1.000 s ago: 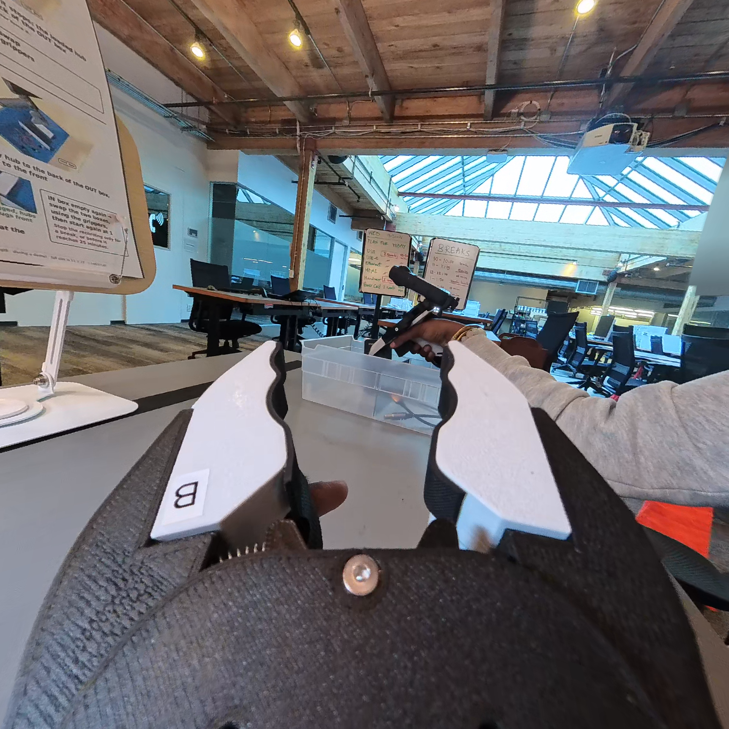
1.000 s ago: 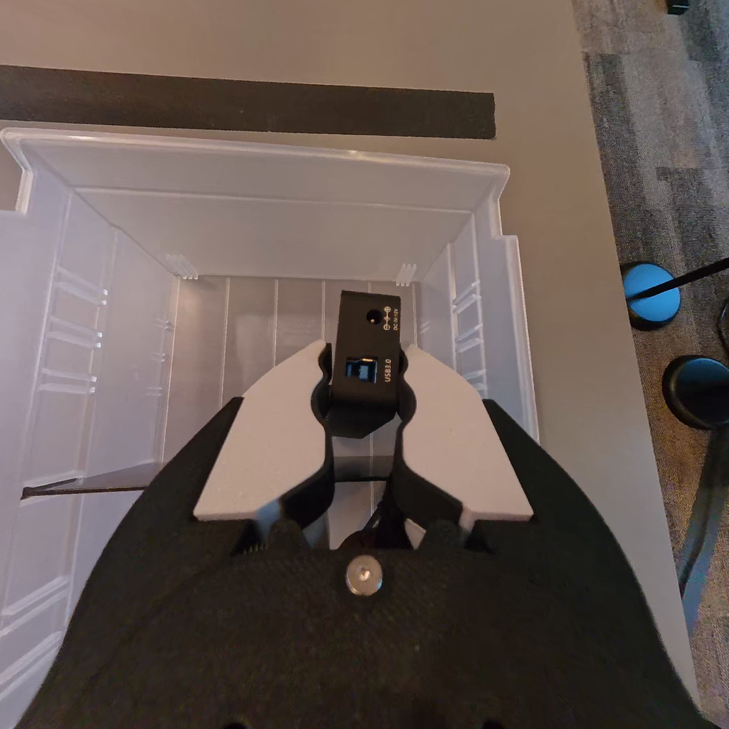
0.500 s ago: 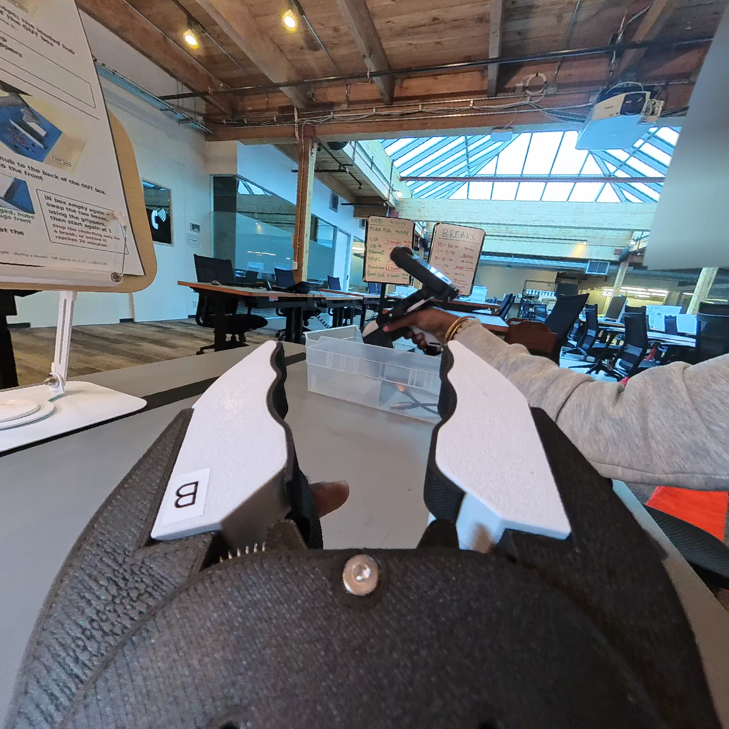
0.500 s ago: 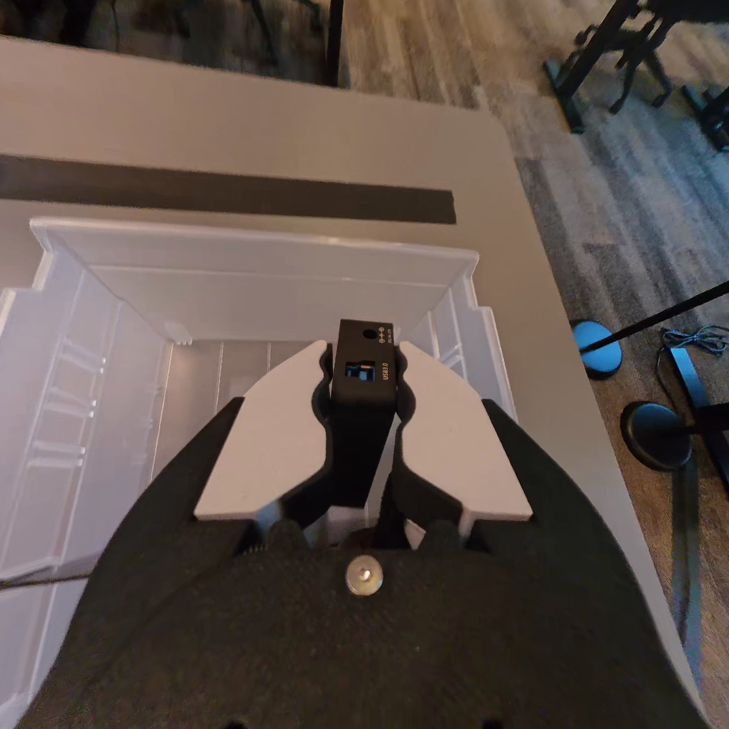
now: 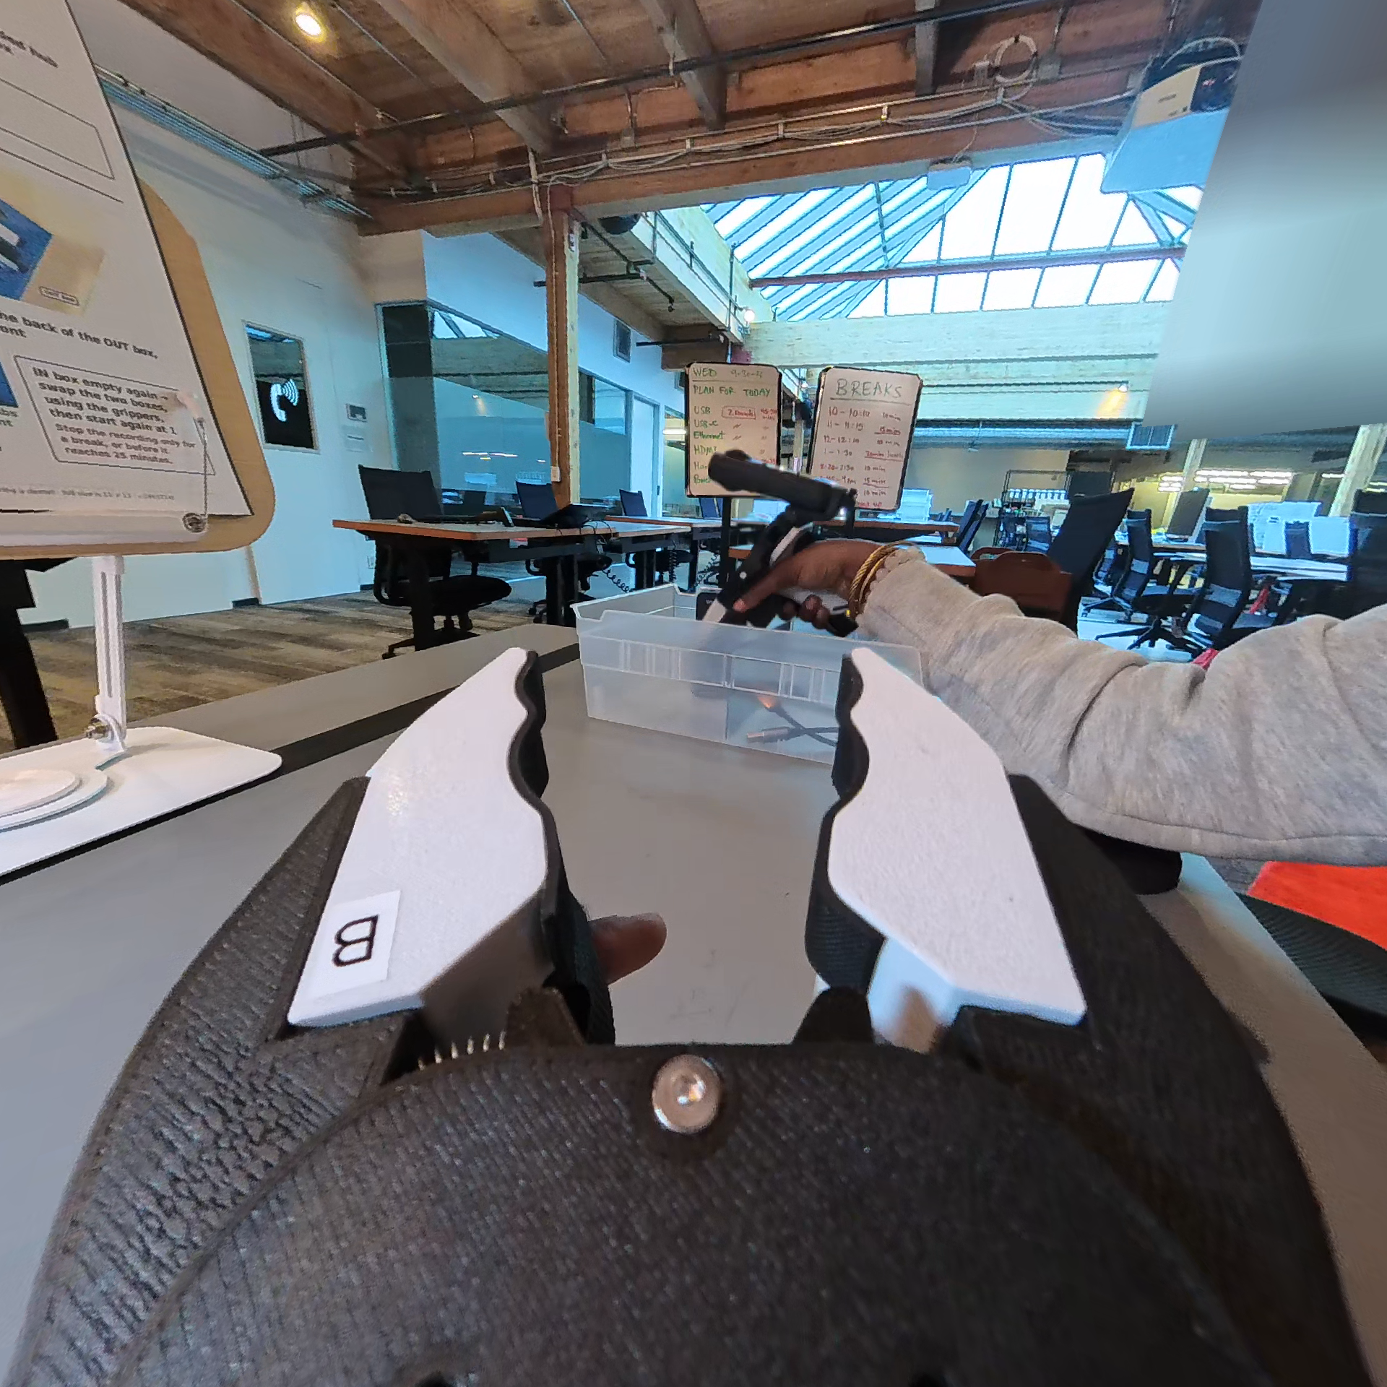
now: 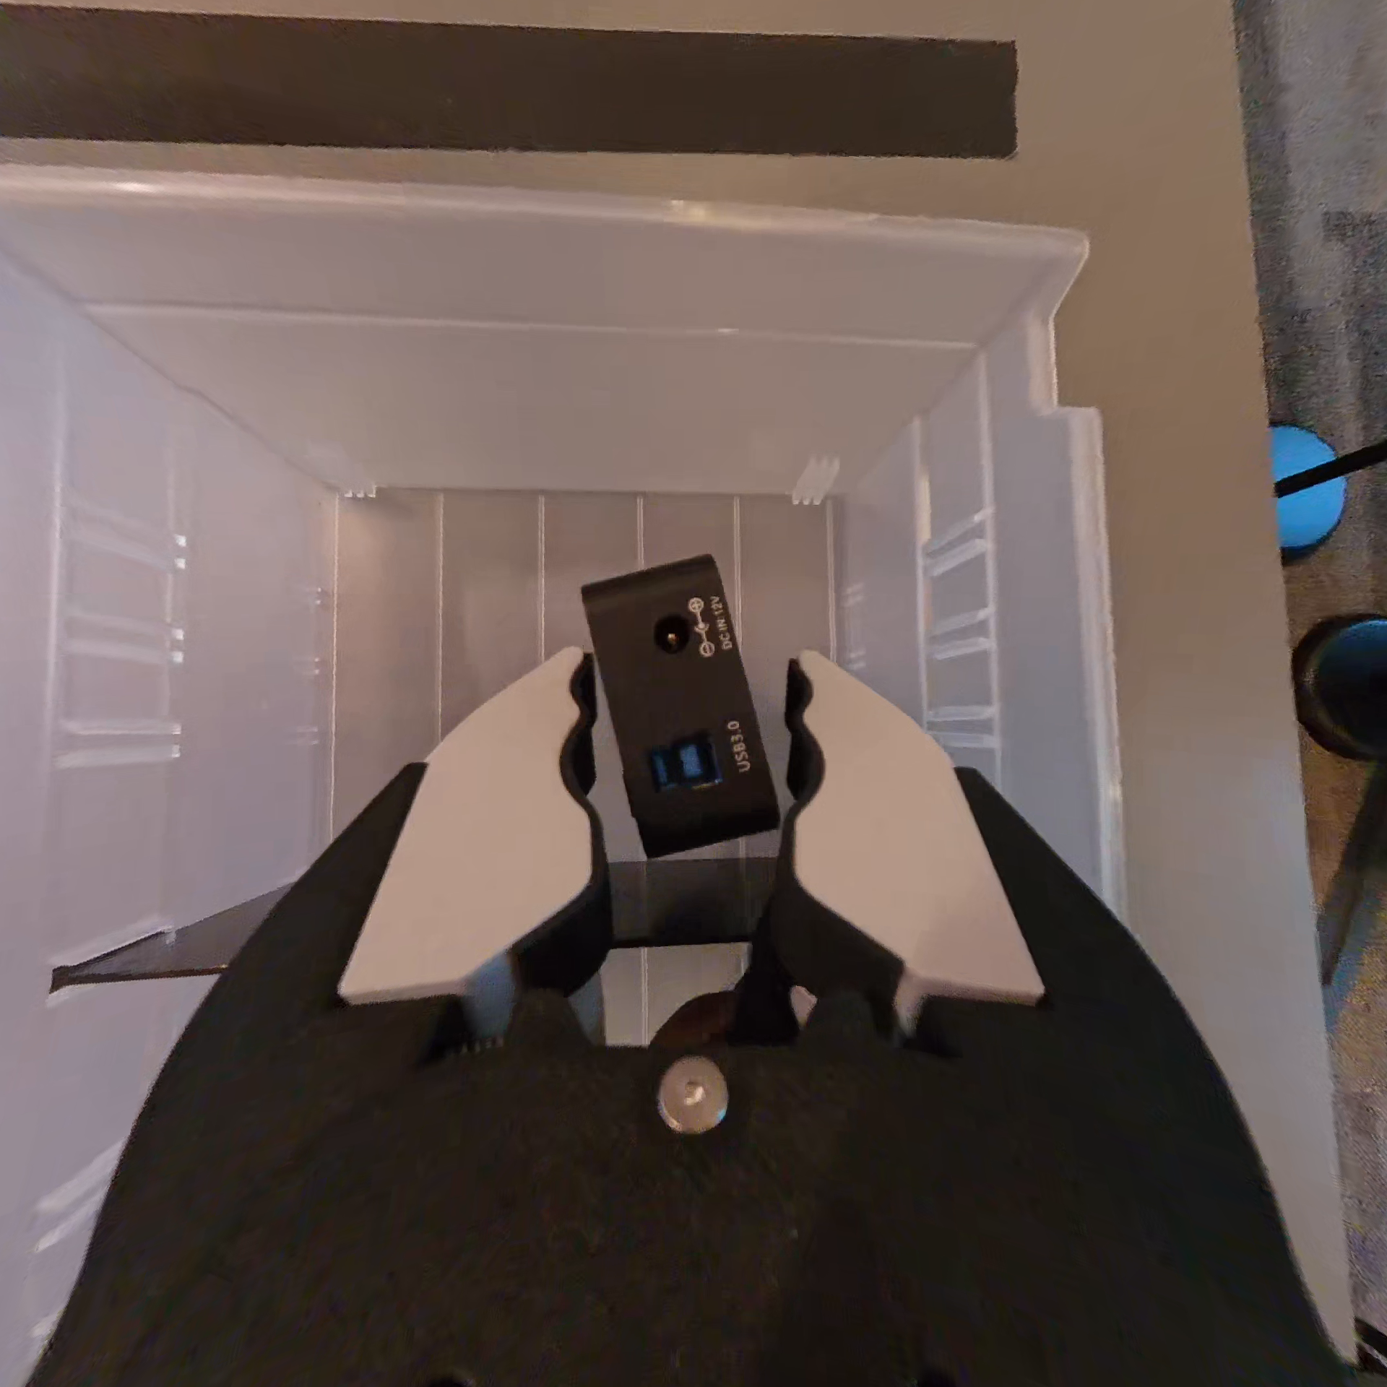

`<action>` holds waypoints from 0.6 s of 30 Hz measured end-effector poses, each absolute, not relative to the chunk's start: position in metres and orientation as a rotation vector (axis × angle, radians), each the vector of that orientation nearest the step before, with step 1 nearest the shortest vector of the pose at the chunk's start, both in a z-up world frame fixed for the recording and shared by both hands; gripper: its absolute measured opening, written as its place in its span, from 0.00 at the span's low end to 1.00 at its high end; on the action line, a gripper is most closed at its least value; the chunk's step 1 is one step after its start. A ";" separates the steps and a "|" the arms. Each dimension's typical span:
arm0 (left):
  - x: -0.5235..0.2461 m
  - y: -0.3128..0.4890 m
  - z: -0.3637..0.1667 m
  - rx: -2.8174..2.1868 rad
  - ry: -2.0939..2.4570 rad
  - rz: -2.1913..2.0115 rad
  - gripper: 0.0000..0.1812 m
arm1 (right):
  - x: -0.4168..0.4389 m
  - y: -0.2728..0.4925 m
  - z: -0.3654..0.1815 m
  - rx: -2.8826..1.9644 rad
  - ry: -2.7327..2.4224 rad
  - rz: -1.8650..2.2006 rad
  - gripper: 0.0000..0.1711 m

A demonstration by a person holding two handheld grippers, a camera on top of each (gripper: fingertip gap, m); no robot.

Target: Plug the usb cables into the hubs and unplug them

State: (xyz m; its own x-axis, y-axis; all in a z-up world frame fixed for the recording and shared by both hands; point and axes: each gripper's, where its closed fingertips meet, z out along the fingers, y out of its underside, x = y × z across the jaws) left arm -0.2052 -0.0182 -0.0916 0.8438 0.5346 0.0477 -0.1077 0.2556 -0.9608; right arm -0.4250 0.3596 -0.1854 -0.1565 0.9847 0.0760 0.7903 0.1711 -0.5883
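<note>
USB hub (image 6: 679, 713), a small black block, shows in the right wrist view between the fingers of the right gripper (image 6: 687, 664), tilted with its far end leaning toward 11 o'clock. The jaws stand parted, with a gap on each side of the hub, so they have no hold on it. Its near face carries a blue square port low down and a round power socket toward the far end. The hub is inside the clear plastic bin (image 6: 525, 248); whether it rests on the bin's floor cannot be told. A dark divider panel (image 6: 150, 957) crosses the bin at 8 o'clock of the hub. Beyond the bin, at 12 o'clock, a black tape strip (image 6: 488, 90) runs across the grey worktop (image 6: 1148, 150).

In the left wrist view, the left gripper (image 5: 687, 660) hovers over the worktop (image 5: 698, 825) with its white fingers (image 5: 450, 810) spread wide and nothing between them. The bin (image 5: 675, 668) sits ahead at 12 o'clock, with dark cables (image 5: 788, 732) lying in its near end. The right gripper (image 5: 732, 608) points down into the bin's far part, held by a hand (image 5: 814, 574) in a grey sleeve (image 5: 1126, 720) that comes in from 3 o'clock. At 9 o'clock a printed instruction sheet (image 5: 97, 338) stands on a white stand (image 5: 112, 765).
</note>
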 end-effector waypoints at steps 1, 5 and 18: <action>-0.205 -0.018 -0.092 -1.245 -0.402 0.457 0.41 | -0.426 0.361 -0.179 -1.660 -1.983 0.586 0.31; -0.207 -0.019 -0.092 -1.245 -0.411 0.458 0.41 | -0.432 0.360 -0.115 -1.519 -1.774 0.741 0.44; -0.207 -0.020 -0.083 -1.297 -0.381 0.602 0.43 | -0.336 0.289 0.110 -0.667 -1.180 1.550 0.85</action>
